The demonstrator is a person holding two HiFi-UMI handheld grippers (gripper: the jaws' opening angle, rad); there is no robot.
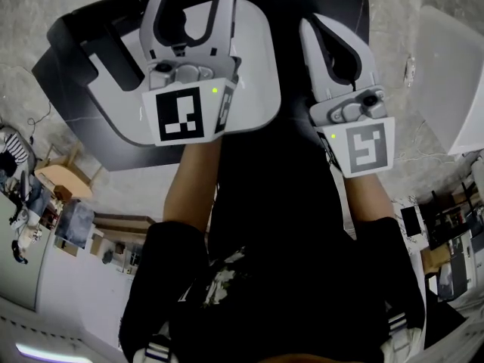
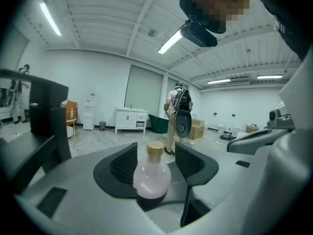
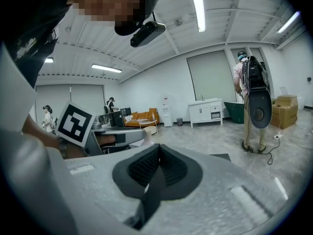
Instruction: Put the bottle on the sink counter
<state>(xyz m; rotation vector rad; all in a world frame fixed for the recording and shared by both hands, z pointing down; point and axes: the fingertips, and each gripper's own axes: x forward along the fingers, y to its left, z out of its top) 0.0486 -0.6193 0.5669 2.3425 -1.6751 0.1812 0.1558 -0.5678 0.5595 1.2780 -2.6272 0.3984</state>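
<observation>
A small round bottle [image 2: 152, 177] of pale pink glass with a gold cap stands upright between the jaws of my left gripper [image 2: 155, 155]. The jaws are spread wide, with a sliver of gap beside the right pad. In the head view the left gripper [image 1: 195, 6] hovers over the white sink counter [image 1: 253, 66], and the bottle is hidden behind it. My right gripper [image 1: 316, 27] is held beside it to the right over a black surface. Its ribbed pads [image 3: 157, 153] are pressed together with nothing between them.
The white counter rests on a black platform [image 1: 76, 89]. A white slab [image 1: 454, 74] lies at the far right. A person with a backpack [image 3: 252, 97] stands across the room near a white cabinet [image 2: 131, 119], cardboard boxes [image 3: 286, 109] and an orange sofa [image 3: 139, 117].
</observation>
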